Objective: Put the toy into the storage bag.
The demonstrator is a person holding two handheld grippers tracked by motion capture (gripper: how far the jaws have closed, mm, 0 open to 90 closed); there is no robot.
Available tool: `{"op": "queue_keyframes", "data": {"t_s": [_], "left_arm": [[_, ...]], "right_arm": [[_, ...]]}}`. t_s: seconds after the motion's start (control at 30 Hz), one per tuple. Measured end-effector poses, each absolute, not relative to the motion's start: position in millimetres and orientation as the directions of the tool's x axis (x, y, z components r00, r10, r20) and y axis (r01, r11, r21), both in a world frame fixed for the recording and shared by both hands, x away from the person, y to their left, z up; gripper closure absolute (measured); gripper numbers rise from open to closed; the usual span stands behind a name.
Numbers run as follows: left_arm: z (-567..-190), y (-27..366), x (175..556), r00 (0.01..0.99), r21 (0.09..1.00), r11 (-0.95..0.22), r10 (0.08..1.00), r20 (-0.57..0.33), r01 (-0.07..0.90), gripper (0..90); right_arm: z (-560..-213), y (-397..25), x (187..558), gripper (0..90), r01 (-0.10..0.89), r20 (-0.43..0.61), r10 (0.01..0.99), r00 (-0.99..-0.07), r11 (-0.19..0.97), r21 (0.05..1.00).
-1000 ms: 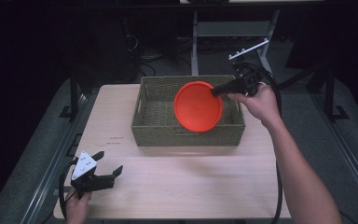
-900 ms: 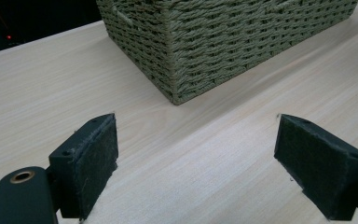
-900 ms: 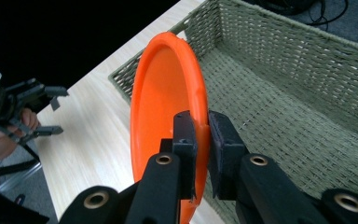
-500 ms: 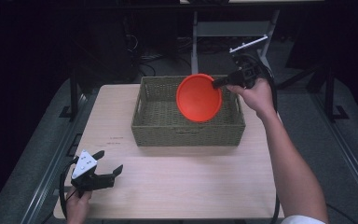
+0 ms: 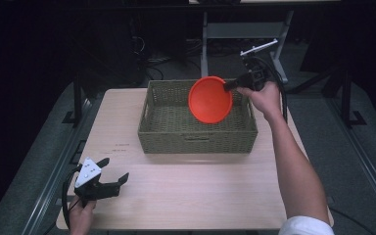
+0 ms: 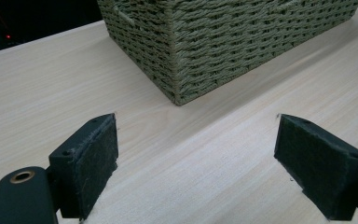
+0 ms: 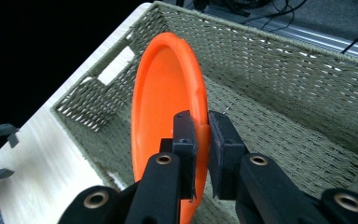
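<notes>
An orange plate [image 5: 209,99] hangs tilted on edge above the woven basket [image 5: 166,125], lifted clear of its floor. My right gripper [image 5: 229,85] is shut on the plate's rim. In the right gripper view the plate [image 7: 161,109] is pinched between my right gripper [image 7: 203,133], with the basket's inside [image 7: 284,140] behind it. My left gripper [image 5: 112,174] rests near the table's front left corner, open and holding nothing. In the left gripper view its pads [image 6: 91,158] stand wide apart over bare wood, facing a corner of the basket [image 6: 205,42].
The light wooden table [image 5: 191,191] has free room in front of and to the left of the basket. A metal stand [image 5: 257,49] and cables lie on the dark floor behind the table. A cable [image 5: 66,188] trails from the left gripper.
My right gripper has raised the orange plate out of the basket and tipped it more upright. The left gripper has stayed where it was.
</notes>
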State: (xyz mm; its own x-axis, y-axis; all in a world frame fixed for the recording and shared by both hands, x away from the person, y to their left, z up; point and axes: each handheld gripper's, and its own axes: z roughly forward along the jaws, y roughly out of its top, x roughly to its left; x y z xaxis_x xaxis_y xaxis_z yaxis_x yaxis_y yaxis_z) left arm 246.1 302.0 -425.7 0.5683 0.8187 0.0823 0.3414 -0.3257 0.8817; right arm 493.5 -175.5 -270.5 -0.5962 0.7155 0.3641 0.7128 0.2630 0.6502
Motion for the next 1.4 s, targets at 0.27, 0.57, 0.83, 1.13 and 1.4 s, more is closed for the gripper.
{"op": "queue_keyframes", "data": {"t_s": [0.27,0.57,0.83,1.13,1.4], "left_arm": [[-425.3,302.4,245.8,0.567,0.882,-0.329,0.819,0.088,0.337,12.9],[-425.3,302.5,245.5,0.569,0.882,-0.331,0.817,0.09,0.335,12.9],[-424.8,302.4,245.3,0.572,0.877,-0.339,0.815,0.094,0.339,12.9],[-424.6,302.5,244.8,0.571,0.879,-0.337,0.816,0.093,0.338,12.9],[-424.6,301.8,244.8,0.573,0.88,-0.335,0.815,0.091,0.336,12.9]], "right_arm": [[-285.2,-171.6,505.7,82.1,0.733,0.371,0.735,-0.567,0.244,0.635],[-300.7,-166.4,514.9,82.0,0.758,0.377,0.756,-0.535,0.233,0.609],[-322.8,-164.7,520.2,82.0,0.788,0.394,0.768,-0.505,0.225,0.573],[-333.4,-151.7,525.3,82.0,0.801,0.394,0.773,-0.498,0.235,0.551],[-344.3,-144.1,528.6,82.0,0.809,0.379,0.779,-0.5,0.264,0.525]]}}
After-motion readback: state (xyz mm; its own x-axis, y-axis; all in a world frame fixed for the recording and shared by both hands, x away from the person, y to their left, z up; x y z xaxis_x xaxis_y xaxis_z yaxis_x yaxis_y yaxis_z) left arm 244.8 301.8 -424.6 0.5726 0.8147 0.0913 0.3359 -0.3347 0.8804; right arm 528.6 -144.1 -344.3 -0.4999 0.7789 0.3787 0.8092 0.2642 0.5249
